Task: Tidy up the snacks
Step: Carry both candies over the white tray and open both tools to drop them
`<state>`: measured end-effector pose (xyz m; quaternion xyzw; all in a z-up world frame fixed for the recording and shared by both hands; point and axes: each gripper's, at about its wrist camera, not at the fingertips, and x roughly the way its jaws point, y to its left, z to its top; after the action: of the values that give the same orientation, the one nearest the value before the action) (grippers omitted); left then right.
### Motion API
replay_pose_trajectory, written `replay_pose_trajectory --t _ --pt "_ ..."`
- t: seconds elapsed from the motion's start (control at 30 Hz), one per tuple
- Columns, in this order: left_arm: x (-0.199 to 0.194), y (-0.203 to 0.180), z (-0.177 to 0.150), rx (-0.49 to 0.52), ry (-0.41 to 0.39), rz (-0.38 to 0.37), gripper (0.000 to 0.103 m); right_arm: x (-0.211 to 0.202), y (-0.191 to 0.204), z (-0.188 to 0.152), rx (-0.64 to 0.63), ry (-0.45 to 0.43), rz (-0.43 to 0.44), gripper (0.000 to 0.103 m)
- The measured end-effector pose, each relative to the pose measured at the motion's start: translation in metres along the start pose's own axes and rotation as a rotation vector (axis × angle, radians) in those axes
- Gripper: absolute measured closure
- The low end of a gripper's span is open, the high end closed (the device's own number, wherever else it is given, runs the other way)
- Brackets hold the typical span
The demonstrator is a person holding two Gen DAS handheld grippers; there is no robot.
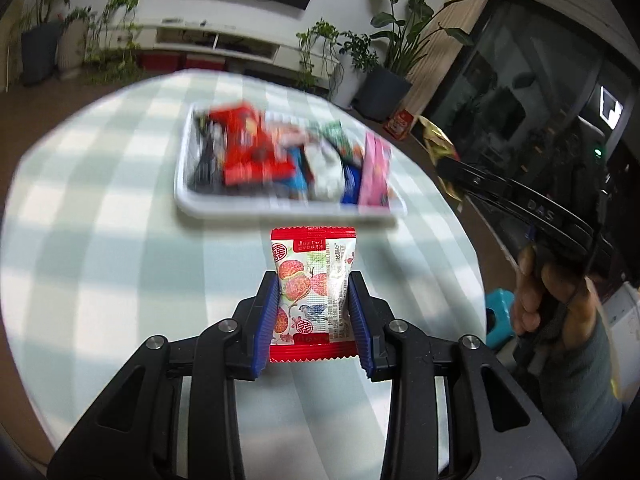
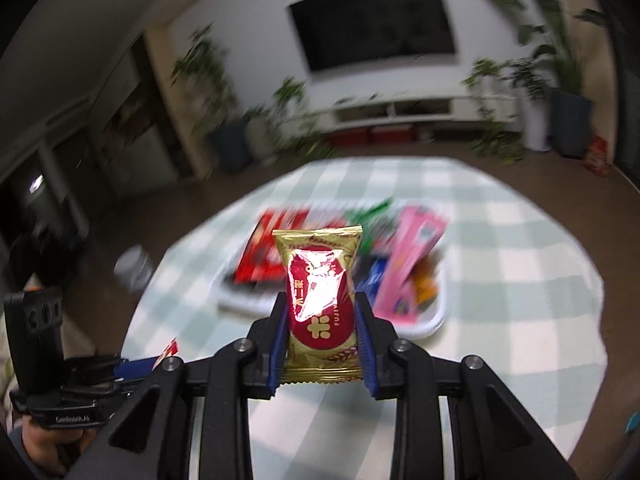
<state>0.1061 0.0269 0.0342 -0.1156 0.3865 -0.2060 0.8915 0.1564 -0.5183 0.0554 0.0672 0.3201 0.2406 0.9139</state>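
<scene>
Two claws, each clamped on a snack packet above the checked counter

Left claw grips a red-and-white packet printed with fruit and a bird, its blue ribbed pads pressing both long edges so the packet stands upright off the cloth. Right claw pinches a gold packet with a shiny red oval label, held the same way, upright and clear of the counter. Beyond both lies a white tray, blurred, filled with mixed snacks: a large red pack on the left, a pink box tilted at the right end, green and blue wrappers between. In the left view the right claw's holder shows at the right edge, a hand around its grip
</scene>
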Motion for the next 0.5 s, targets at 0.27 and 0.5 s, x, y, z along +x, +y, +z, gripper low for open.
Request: replay_pose_trajectory --t 0.27,0.5 --pt "0.036 -0.011 0.116 0.075 -0.031 0.086 0.071 0.039 -0.003 0.065 0.03 -0.017 -0.011 0.07" --pt "0.094 0.004 0.157 0.09 0.03 0.158 0.071 0.112 0.004 0.077 0.032 0.077 -0.036 0.07"
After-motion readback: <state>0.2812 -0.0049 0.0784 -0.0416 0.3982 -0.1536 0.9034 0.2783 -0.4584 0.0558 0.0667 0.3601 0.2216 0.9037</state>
